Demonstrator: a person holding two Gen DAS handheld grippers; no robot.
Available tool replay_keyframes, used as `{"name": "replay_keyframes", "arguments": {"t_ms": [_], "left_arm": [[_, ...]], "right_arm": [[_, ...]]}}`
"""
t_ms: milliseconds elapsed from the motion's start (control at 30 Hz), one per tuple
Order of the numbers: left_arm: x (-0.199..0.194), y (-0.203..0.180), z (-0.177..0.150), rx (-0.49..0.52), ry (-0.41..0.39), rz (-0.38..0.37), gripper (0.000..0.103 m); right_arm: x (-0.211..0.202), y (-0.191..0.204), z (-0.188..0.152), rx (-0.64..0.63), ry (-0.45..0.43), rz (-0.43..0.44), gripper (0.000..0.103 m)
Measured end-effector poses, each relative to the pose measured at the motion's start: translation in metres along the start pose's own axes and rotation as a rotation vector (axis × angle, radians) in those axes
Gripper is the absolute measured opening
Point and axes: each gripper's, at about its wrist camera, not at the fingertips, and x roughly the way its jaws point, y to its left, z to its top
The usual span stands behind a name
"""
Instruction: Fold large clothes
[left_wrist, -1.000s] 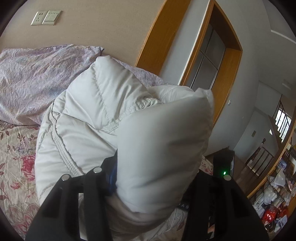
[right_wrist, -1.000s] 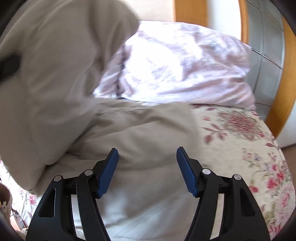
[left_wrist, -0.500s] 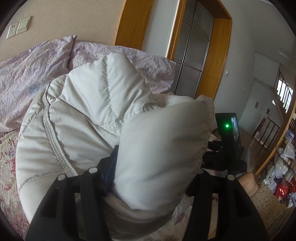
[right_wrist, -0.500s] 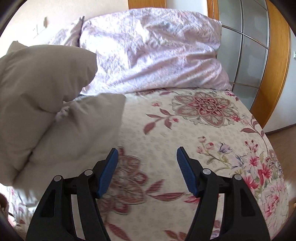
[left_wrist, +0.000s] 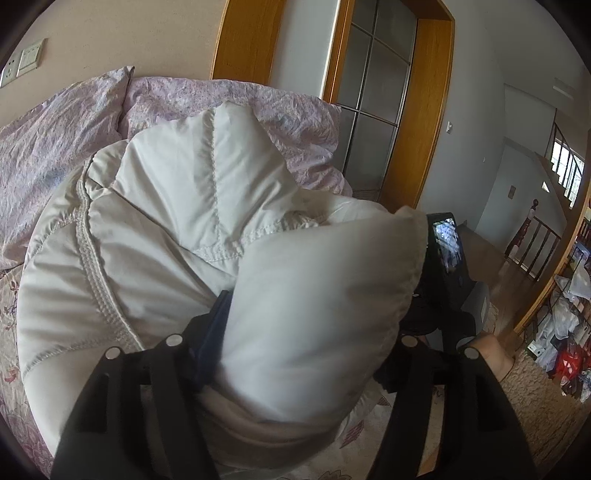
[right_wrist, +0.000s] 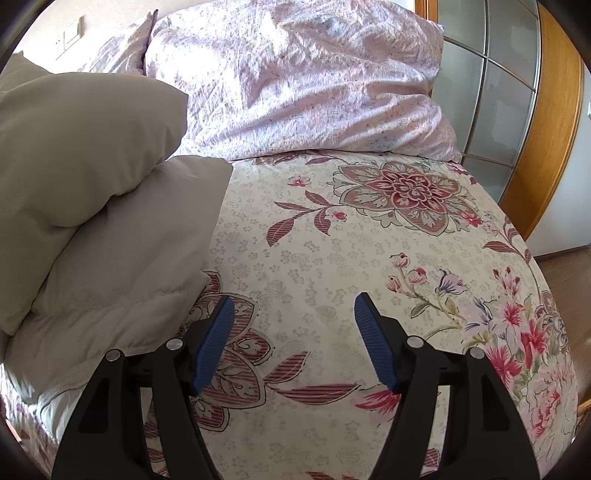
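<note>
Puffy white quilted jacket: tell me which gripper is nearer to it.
Left. The left gripper has a fold of the puffy white quilted jacket between its jaws, which have just been opening. The right gripper hangs open over the floral bedspread, beside the jacket.

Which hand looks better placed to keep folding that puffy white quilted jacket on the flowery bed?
Left, probably. The left tool has a thick fold of the puffy white quilted jacket between its jaws, which have just been opening. The right tool is open over bare floral bedspread, beside the jacket.
</note>
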Motion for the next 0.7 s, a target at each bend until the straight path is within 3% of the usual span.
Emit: {"name": "replay_keyframes", "arguments": {"t_ms": [700], "left_arm": [[0.050, -0.026, -0.006, 0.047, 0.100, 0.010, 0.075]], "right_arm": [[0.013, -0.030, -0.004, 0.046, 0.038, -0.055, 0.069]]}}
